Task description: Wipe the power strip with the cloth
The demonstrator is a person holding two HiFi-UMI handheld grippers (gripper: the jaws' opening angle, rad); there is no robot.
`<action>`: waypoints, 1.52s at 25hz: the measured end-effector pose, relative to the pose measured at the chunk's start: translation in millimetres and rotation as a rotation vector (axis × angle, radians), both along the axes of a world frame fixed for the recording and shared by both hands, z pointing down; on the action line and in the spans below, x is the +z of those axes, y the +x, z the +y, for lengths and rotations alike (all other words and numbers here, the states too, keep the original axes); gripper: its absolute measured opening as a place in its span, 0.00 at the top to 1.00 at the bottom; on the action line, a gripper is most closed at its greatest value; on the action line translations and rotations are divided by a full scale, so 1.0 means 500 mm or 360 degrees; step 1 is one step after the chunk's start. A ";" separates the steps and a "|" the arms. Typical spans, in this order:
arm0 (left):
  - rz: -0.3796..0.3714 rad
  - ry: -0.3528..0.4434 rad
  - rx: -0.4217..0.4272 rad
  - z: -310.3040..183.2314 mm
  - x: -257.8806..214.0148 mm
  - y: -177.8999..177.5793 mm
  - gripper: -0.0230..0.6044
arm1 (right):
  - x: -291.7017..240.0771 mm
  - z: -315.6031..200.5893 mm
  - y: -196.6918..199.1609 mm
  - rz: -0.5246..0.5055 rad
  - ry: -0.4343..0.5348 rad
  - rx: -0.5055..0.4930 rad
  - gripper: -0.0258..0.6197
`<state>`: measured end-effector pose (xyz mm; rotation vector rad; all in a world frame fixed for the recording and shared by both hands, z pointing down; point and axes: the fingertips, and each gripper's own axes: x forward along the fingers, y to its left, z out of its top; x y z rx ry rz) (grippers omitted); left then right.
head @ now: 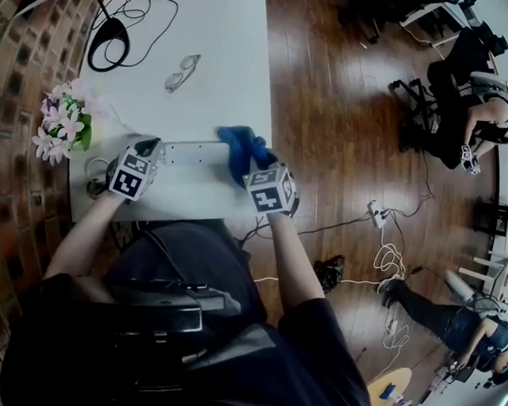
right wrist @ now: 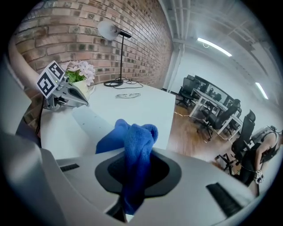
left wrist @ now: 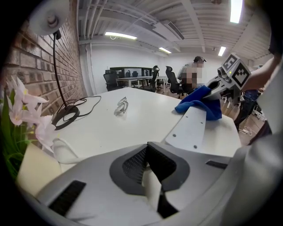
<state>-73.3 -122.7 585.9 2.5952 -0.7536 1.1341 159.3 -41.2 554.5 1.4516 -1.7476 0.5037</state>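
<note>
Lying along the near edge of the white table point(head: 221, 48): one power strip point(head: 192, 154), long axis left to right, screw-holed face up. One blue cloth point(head: 238, 146) bunched on its right end, pinched in the right gripper point(right wrist: 130, 198). Left gripper point(left wrist: 152, 187) nearly pressed together on a white piece, apparently the strip's left end. The unwiped length runs from the cloth leftward toward the left gripper, so the next stroke likely follows that axis; the right hand is the one to make it. Farther back: one desk lamp point(head: 108, 36), one pair of glasses point(head: 183, 70). Left edge: one bunch of flowers point(head: 62, 122).
</note>
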 end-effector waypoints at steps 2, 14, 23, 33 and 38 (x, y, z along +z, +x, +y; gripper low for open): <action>0.0001 0.0003 0.0002 -0.001 -0.001 -0.001 0.94 | 0.011 0.000 -0.015 0.0017 -0.0037 -0.0036 0.88; 0.0029 -0.0021 0.0092 0.003 0.001 0.002 0.95 | 0.014 -0.032 -0.118 0.0042 -0.0027 -0.0142 0.88; 0.0073 -0.0083 0.0129 0.006 0.000 0.003 0.95 | 0.015 -0.051 -0.201 -0.0004 -0.0037 -0.0191 0.89; 0.0106 -0.0113 0.0174 0.008 0.001 0.006 0.95 | 0.015 -0.061 -0.260 -0.0034 -0.0025 -0.0200 0.89; 0.0120 -0.0120 0.0193 0.009 0.000 0.006 0.95 | 0.013 -0.066 -0.325 -0.0057 -0.0004 -0.0294 0.89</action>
